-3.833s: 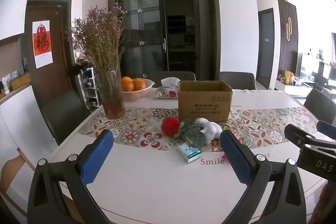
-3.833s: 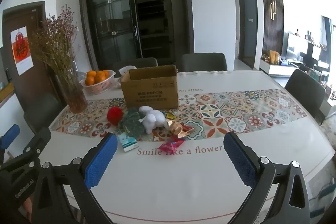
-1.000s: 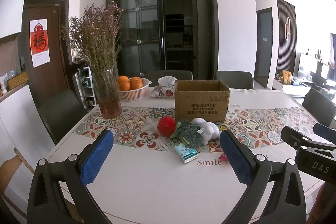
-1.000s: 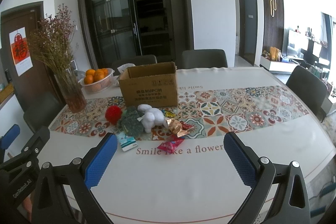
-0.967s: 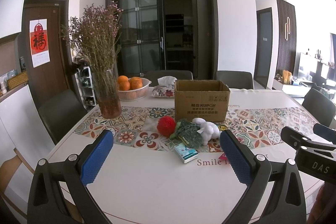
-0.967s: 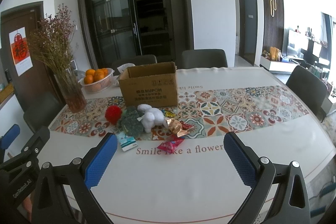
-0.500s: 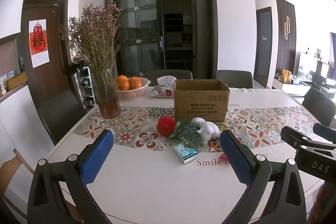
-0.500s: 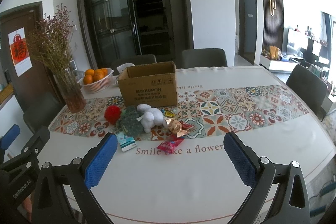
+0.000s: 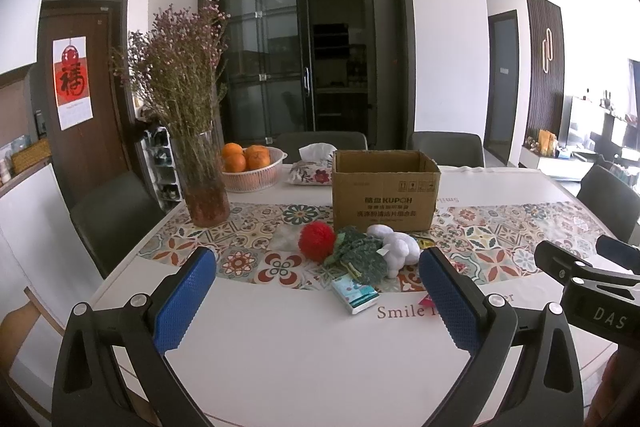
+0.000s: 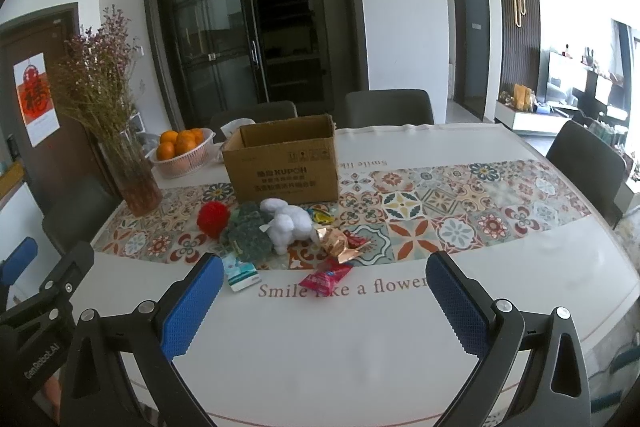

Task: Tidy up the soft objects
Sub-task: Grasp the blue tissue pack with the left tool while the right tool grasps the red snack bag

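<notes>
An open cardboard box (image 9: pixel 385 195) (image 10: pixel 285 166) stands mid-table on the patterned runner. In front of it lie a red pompom ball (image 9: pixel 317 241) (image 10: pixel 213 219), a green plush vegetable (image 9: pixel 357 255) (image 10: pixel 247 235), a white plush rabbit (image 9: pixel 396 250) (image 10: pixel 289 223), a tissue pack (image 9: pixel 354 295) (image 10: pixel 241 272), gold and red snack wrappers (image 10: pixel 337 242) and a red sachet (image 10: pixel 325 276). My left gripper (image 9: pixel 318 301) is open above the near table edge, short of the pile. My right gripper (image 10: pixel 325 307) is open too, nothing between its fingers.
A glass vase of dried flowers (image 9: pixel 203 183) stands at the left, a basket of oranges (image 9: pixel 251 167) and a floral tissue pouch (image 9: pixel 312 173) behind it. Dark chairs (image 10: pixel 389 107) surround the table (image 9: pixel 304 359). The white near strip of the table lies under both grippers.
Both views have shifted only slightly; the grippers have crept a little and stay open. Nothing on the table has moved.
</notes>
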Demonstrator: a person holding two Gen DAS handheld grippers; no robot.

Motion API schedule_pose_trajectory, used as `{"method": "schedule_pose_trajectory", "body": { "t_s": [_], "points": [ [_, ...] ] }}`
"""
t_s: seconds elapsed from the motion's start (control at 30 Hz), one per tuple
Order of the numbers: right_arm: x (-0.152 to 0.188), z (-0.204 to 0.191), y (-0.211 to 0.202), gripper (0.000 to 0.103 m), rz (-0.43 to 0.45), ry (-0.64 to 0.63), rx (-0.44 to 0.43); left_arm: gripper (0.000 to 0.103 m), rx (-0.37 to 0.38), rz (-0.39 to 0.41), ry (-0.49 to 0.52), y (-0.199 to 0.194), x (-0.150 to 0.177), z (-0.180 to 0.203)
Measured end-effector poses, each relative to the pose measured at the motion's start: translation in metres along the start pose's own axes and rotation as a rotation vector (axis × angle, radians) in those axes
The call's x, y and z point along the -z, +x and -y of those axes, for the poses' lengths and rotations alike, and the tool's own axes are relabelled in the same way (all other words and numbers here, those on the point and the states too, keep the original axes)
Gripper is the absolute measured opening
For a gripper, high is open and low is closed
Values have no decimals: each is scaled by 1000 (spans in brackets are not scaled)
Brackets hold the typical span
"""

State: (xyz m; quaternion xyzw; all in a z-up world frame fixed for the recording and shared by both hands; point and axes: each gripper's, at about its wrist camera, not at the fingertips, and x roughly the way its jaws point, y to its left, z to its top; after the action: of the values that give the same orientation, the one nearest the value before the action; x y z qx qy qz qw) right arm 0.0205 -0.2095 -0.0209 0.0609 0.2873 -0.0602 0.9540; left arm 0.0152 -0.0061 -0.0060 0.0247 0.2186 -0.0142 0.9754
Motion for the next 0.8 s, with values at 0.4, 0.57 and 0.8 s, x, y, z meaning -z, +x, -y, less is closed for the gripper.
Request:
{"method": "schedule_pose_trajectory", "body": {
  "t_s": [0.4, 0.57, 0.8],
  "points": [
    [-2, -7, 40, 103, -80, 55, 64, 103, 43, -79, 18, 46, -7, -9],
    [-2, -11, 61, 103, -117, 117, 102, 103, 101, -119, 55, 74, -10, -13],
    [3, -26, 81, 103, -146, 197, 149, 103, 252, -148, 156, 113, -8, -22]
  ]
}}
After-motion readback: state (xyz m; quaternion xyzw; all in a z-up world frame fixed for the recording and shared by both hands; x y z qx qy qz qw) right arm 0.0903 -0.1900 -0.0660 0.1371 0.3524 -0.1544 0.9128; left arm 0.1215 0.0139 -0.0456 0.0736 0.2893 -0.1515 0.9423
